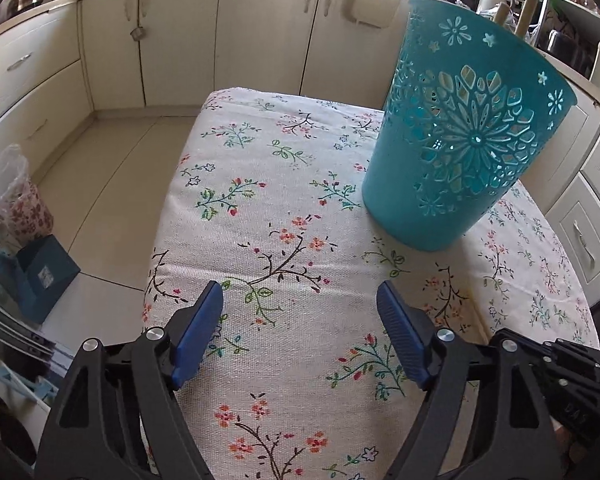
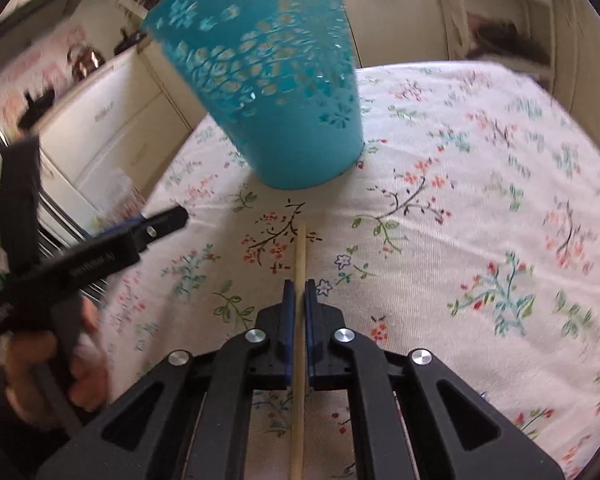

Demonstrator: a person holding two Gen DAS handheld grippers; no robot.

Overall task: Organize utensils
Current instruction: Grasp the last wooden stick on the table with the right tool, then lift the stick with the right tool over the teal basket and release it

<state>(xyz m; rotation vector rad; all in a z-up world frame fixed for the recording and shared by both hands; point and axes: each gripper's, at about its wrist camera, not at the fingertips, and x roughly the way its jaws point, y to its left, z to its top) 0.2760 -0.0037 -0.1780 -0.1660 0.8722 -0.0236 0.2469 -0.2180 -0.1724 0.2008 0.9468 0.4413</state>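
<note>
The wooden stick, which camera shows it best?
The right wrist view: the wooden stick runs lengthwise between the shut pads of the right hand-held gripper, tip toward the teal basket. The left wrist view doesn't show this stick.

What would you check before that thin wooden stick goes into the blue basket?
1. Right gripper shut on the wooden stick: ok.
2. Stick centred between the pads, tip pointing toward the basket: ok.
3. Teal basket upright on the floral tablecloth: ok.
4. Left gripper open, empty and clear of the basket: ok.
5. Room inside the basket: cannot tell; wooden handles already poke above its rim.
6. Stick's far end behind the gripper free of snags: cannot tell.
</note>
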